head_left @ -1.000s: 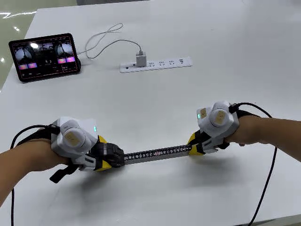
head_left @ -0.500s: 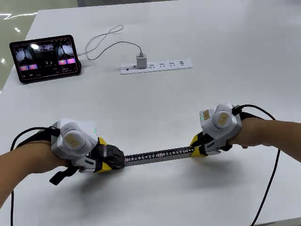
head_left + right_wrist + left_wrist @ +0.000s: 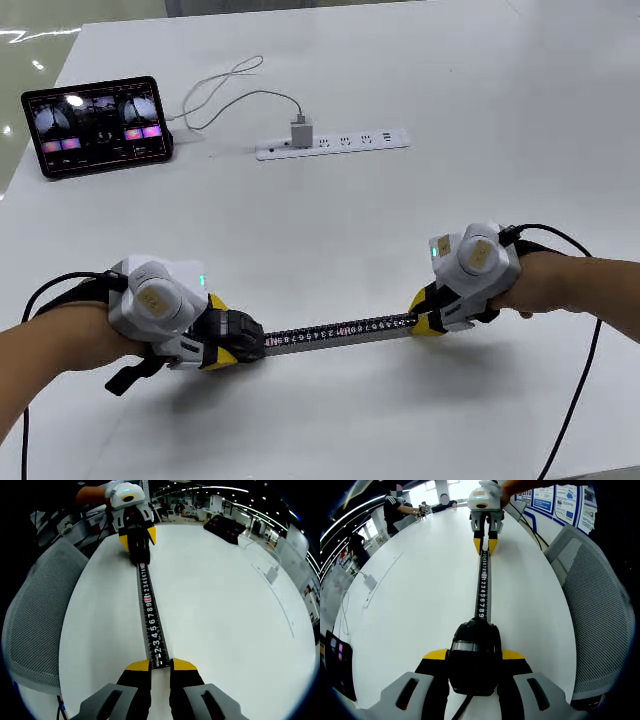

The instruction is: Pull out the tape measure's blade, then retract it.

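Note:
A black tape measure case (image 3: pixel 237 333) (image 3: pixel 475 652) sits between the jaws of my left gripper (image 3: pixel 222 338) (image 3: pixel 472 656), which is shut on it. Its black blade (image 3: pixel 338 329) (image 3: pixel 482 587) (image 3: pixel 150 620) with white numbers stretches across the white table to my right gripper (image 3: pixel 422 317) (image 3: pixel 159 666), which is shut on the blade's tip. In the left gripper view the right gripper (image 3: pixel 485 545) pinches the far end of the blade. In the right gripper view the left gripper (image 3: pixel 136 542) holds the case at the far end.
A tablet (image 3: pixel 96 124) with a lit screen stands at the table's far left. A white power strip (image 3: pixel 332 142) with a plugged charger (image 3: pixel 300 129) and cable lies at the back centre. A grey mesh chair (image 3: pixel 597 610) stands beside the table edge.
My right gripper has moved to the right with the blade tip, so more of the blade is out of the case. The left gripper has held its place.

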The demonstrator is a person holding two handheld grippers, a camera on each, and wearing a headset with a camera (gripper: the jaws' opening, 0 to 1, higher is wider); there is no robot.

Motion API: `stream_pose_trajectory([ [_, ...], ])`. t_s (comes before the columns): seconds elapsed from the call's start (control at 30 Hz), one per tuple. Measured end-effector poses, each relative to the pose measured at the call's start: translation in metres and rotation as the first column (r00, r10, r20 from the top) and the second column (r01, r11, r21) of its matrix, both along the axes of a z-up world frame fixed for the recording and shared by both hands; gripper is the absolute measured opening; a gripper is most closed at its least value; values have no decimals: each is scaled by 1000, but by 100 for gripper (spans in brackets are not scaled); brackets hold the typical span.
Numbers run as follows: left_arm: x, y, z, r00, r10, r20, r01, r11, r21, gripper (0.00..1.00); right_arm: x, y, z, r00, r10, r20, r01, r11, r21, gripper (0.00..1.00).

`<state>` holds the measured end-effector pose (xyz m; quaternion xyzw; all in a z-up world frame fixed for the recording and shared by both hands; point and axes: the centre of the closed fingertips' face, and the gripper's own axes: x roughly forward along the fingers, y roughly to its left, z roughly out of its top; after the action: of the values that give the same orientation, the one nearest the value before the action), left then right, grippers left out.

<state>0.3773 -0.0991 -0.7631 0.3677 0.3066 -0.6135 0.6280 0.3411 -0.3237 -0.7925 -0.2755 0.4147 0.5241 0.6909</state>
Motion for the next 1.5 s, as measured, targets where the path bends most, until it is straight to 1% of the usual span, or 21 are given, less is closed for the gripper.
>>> stream_pose_trajectory([
  [0.7,0,0,-1,1000,2,2,-2,1000,2,32,-1,-11,0,1000,-10,-3,10,1000,-2,9],
  [1.5,-4,-1,3,1000,2,2,-2,1000,7,32,-3,-20,1,1000,-20,-4,20,1000,0,9],
])
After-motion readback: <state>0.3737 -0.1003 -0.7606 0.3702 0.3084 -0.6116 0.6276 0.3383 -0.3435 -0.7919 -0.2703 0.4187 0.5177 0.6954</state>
